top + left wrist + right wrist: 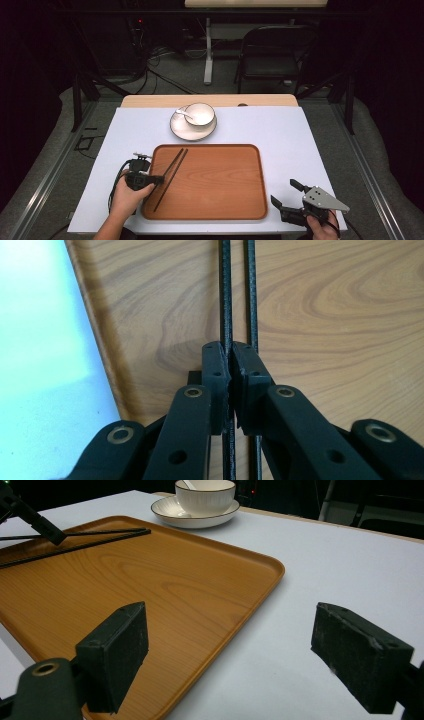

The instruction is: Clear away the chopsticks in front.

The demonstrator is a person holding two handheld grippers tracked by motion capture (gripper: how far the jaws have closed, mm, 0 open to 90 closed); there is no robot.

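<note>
On the wooden tray (220,185), thin black chopsticks (176,161), one pinched by left hand-held gripper (159,179), right hand-held gripper (286,194) agape, empty.

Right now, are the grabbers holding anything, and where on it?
The left gripper pinches one chopstick near its middle, over the tray. The right gripper is open, holding nothing.
</note>
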